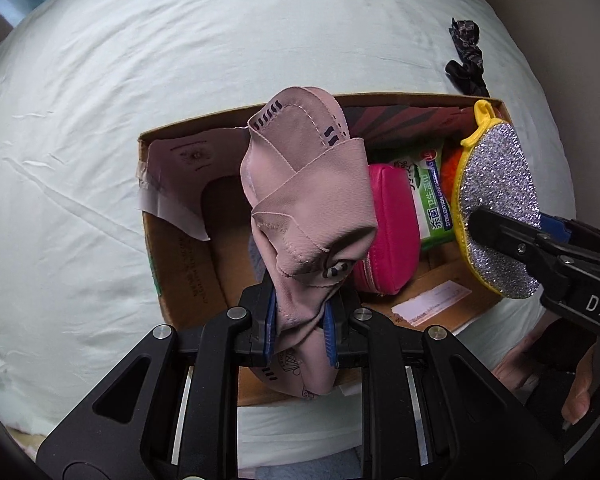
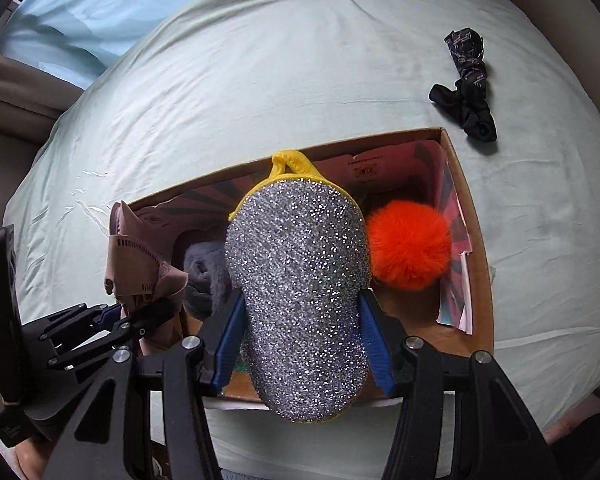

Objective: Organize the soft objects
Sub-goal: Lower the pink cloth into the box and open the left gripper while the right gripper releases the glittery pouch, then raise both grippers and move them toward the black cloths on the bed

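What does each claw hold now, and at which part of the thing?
The left claw pinches the pink cloth near its lower end. The right claw grips the glittery silver sponge across its lower half, on both sides, above the cardboard box.

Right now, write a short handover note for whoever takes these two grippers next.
Left gripper: shut on the pink cloth, held over the cardboard box.
Right gripper: fingers clamp the glitter scrubber, also over the box.
Already in the box: pink pouch, wipes pack, orange pompom, grey fluffy item.
Left: drop both held items in, then fetch the black fabric bundle from the bedsheet.
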Tool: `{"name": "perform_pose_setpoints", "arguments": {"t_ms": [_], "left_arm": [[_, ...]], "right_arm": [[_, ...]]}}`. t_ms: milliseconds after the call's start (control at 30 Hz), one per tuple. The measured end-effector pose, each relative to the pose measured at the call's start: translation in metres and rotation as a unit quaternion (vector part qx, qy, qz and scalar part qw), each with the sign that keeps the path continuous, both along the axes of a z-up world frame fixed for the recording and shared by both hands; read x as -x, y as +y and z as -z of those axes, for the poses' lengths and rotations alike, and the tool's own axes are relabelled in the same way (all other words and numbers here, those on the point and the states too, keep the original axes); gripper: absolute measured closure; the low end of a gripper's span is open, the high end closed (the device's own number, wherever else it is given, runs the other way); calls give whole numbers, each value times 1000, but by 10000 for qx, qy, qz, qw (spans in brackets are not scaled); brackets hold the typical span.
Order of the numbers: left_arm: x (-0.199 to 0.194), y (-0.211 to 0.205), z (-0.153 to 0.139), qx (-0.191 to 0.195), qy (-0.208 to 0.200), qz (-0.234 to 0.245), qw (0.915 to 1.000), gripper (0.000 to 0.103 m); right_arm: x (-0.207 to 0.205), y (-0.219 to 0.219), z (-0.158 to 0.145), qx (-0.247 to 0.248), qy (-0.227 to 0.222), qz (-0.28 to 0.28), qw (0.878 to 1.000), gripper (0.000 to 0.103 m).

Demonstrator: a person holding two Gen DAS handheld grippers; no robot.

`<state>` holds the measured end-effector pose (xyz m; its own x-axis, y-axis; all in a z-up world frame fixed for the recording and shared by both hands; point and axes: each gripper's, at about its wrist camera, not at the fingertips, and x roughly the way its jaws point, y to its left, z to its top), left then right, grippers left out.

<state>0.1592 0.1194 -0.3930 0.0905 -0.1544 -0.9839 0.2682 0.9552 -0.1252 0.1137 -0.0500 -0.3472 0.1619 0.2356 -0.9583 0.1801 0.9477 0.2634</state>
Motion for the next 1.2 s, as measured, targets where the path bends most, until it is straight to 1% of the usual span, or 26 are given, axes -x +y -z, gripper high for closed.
{"name": "perform_pose_setpoints", "arguments": {"t_ms": [33, 67, 100, 133, 167, 200, 267, 300, 400, 467, 633, 767, 900, 967, 1067, 1133, 1200], "left_arm": [[-2, -1, 1, -21, -2, 3, 10000, 87], [-3, -2, 3, -80, -17, 27, 10000, 83], [-4, -3, 4, -147, -10, 58, 9999, 78], [-5, -5, 6, -209, -1, 84, 9997, 56], [-5, -6, 6, -256, -25, 97, 9996, 14], [-5, -8, 7, -247, -33, 94, 9996, 0], [-4, -7, 5, -13, -23, 35, 10000, 0], [-4, -8, 5, 0, -18, 4, 10000, 0], [-2, -12, 5, -213, -61, 36, 9997, 0], [0, -12, 5, -230, -46, 40, 9997, 0], [4, -11, 0, -257, -4, -51, 9997, 0], [9, -7, -13, -183, -70, -121, 9997, 0], [14, -3, -30, -171, -136, -205, 9996, 0], [18, 0, -43, -76, -181, -325, 9993, 0], [25, 8, -67, 49, -323, -492, 9983, 0], [29, 14, -86, 147, -405, -538, 9976, 0], [33, 17, -107, 190, -574, -544, 9967, 0]], "right_arm": [[-2, 0, 3, 16, 35, 4, 10000, 52], [-3, 1, 4, 45, 34, 18, 10000, 50], [-4, 1, 5, 84, 33, 23, 10000, 41], [-5, 1, 6, 104, 26, 34, 9999, 35], [-6, 1, 7, 96, 38, 38, 9999, 24], [-7, 1, 10, 83, 59, 26, 9999, 17], [-10, 0, 15, 130, 102, -35, 9999, 15], [-11, -1, 16, 192, 83, -86, 9997, 12], [-13, -1, 19, 415, -28, -334, 9986, 9], [-12, 1, 19, 506, -129, -460, 9976, 9], [-9, -1, 15, 397, -165, -504, 9978, 9], [-7, -3, 6, 367, -236, -415, 9982, 9], [-5, -3, -11, 434, -342, -492, 9973, 9], [-2, -1, -23, 490, -426, -547, 9964, 9], [5, 1, -47, 530, -611, -559, 9952, 9], [11, 0, -64, 548, -725, -529, 9945, 9], [17, 0, -83, 586, -859, -510, 9933, 9]]}}
